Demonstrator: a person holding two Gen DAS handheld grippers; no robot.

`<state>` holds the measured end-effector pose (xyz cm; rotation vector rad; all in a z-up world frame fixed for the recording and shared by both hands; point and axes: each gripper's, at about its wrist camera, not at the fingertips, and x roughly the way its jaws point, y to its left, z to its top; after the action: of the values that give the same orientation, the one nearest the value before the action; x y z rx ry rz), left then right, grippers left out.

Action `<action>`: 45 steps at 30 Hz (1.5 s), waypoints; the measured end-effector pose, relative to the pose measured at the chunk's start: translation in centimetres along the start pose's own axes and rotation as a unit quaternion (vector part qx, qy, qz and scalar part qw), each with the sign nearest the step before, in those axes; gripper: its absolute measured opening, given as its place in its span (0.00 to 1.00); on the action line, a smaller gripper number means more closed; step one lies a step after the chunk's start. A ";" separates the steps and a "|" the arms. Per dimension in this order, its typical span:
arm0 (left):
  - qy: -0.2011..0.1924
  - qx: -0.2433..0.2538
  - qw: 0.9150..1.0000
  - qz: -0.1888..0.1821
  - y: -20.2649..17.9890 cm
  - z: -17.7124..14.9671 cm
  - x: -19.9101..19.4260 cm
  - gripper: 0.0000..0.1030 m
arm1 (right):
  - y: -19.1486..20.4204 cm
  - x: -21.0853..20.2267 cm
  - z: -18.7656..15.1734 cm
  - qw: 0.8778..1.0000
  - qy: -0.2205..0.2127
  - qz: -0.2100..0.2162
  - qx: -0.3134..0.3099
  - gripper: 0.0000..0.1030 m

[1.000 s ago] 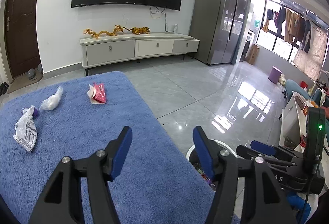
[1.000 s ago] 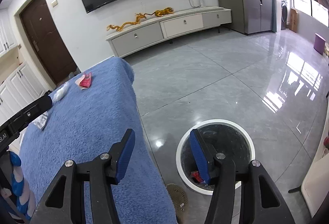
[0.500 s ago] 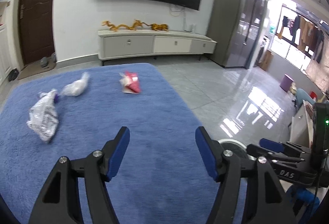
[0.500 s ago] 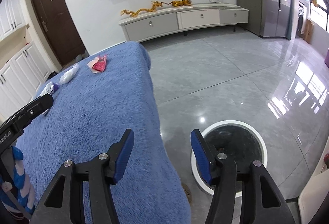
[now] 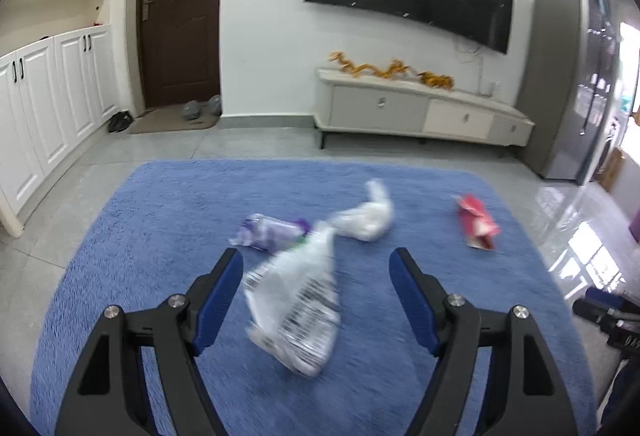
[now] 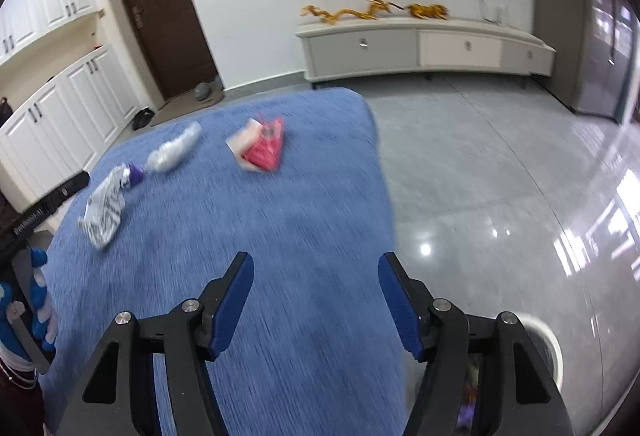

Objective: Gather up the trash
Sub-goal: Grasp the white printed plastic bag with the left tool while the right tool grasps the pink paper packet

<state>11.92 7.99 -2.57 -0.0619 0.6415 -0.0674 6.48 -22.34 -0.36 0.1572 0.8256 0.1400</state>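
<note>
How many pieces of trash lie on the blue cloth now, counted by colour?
White with black print: 1, the printed bag
Clear or whitish: 1, the clear bag
Purple: 1, the purple wrapper
Red: 1, the red wrapper
Total: 4

Bright daylight room; floor (image 6: 500, 195) glare; motion blur; fisheye edges dark.

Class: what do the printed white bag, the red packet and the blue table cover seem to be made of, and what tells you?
Printed white bag: probably thin plastic film, crinkled and translucent. Red packet: likely glossy plastic or foil, creased; blur leaves it open. Blue table cover: plush fabric, matte and fuzzy.
</note>
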 end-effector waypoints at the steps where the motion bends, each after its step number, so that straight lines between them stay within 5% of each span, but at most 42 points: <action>1: 0.006 -0.004 1.000 0.000 0.5 0.0 0.8 0.72 | 0.5 1.0 0.9 1.000 -0.001 0.004 -0.007 0.62; 10: 0.056 -0.013 0.998 -0.001 1.3 -1.4 5.1 0.72 | 4.0 8.0 6.5 0.998 -0.004 0.045 -0.045 0.65; 19: 0.069 -0.036 0.997 -0.021 2.3 -1.7 5.5 0.68 | 4.1 12.9 8.0 0.999 0.016 0.042 -0.022 0.65; 21: 0.071 -0.041 0.996 -0.024 2.7 -1.8 5.6 0.61 | 4.0 13.3 7.9 0.999 0.018 0.035 -0.019 0.52; 26: 0.073 -0.045 0.996 -0.039 3.1 -1.9 5.5 0.55 | 3.4 12.5 7.6 0.999 0.009 0.035 -0.009 0.32; 34: 0.068 -0.030 0.996 -0.049 2.4 -2.3 3.8 0.44 | 3.5 8.5 5.1 0.999 0.005 0.052 -0.003 0.31; 45: 0.056 -0.013 0.994 -0.096 -0.2 -4.5 -2.5 0.42 | 3.1 -0.9 -0.3 0.997 -0.017 0.073 0.019 0.31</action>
<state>7.17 7.80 -4.63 -0.1467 0.7471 -0.2501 5.46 -19.47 0.62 0.2553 0.7831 0.2575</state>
